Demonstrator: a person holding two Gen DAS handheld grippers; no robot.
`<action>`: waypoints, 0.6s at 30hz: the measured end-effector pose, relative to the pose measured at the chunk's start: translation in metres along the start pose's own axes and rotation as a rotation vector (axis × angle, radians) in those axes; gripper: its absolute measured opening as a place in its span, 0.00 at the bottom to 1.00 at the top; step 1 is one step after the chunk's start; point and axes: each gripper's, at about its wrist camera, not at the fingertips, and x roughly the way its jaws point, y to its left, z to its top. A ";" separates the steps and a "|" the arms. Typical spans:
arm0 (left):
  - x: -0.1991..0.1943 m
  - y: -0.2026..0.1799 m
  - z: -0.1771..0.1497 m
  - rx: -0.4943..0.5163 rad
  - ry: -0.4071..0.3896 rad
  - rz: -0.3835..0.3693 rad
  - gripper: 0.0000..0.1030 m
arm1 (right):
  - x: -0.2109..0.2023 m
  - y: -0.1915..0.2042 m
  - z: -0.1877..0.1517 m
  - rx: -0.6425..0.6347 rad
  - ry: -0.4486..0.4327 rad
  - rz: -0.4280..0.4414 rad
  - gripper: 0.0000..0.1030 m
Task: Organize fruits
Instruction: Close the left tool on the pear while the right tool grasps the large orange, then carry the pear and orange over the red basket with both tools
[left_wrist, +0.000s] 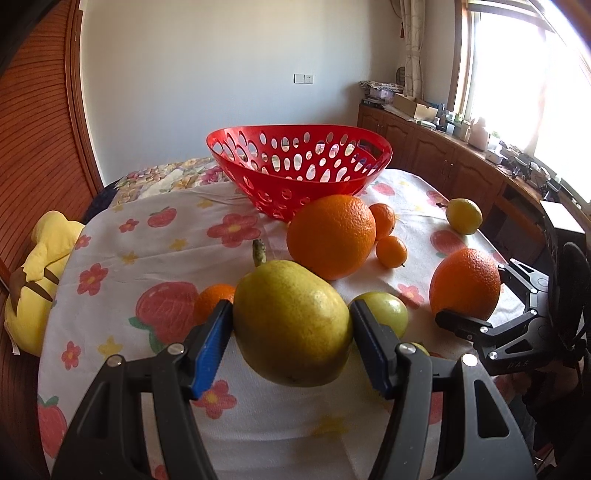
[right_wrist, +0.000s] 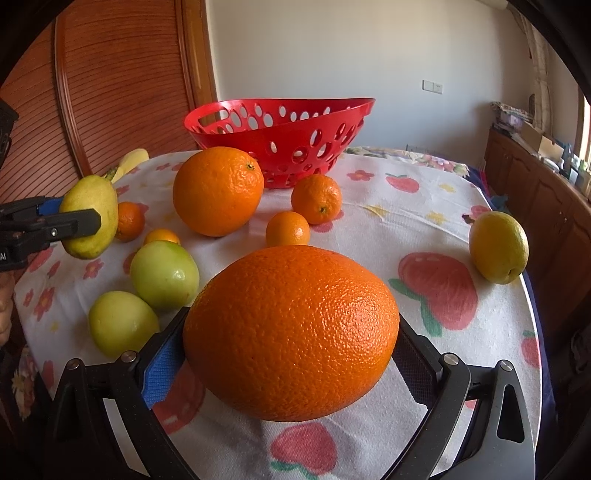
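The right gripper (right_wrist: 291, 354) is clamping a big dimpled orange (right_wrist: 291, 332). At the far left, the left gripper (right_wrist: 79, 218) is gripping a yellow-green pear (right_wrist: 92, 206) above the flower-print table (right_wrist: 406, 229).

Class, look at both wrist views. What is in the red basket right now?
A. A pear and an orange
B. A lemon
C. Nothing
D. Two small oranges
C: the basket shows only bare red walls and holes inside, while the pear is clamped in the left gripper, a big orange in the right gripper, and the other fruit lies on the cloth.
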 end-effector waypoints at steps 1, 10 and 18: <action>-0.001 0.001 0.002 -0.001 -0.004 -0.006 0.62 | 0.000 0.000 0.000 0.000 0.003 0.000 0.97; -0.008 0.005 0.027 0.001 -0.042 -0.043 0.62 | -0.013 -0.013 0.018 0.017 0.006 0.019 0.96; -0.001 0.006 0.072 0.048 -0.080 -0.058 0.62 | -0.024 -0.022 0.088 -0.050 -0.068 0.032 0.97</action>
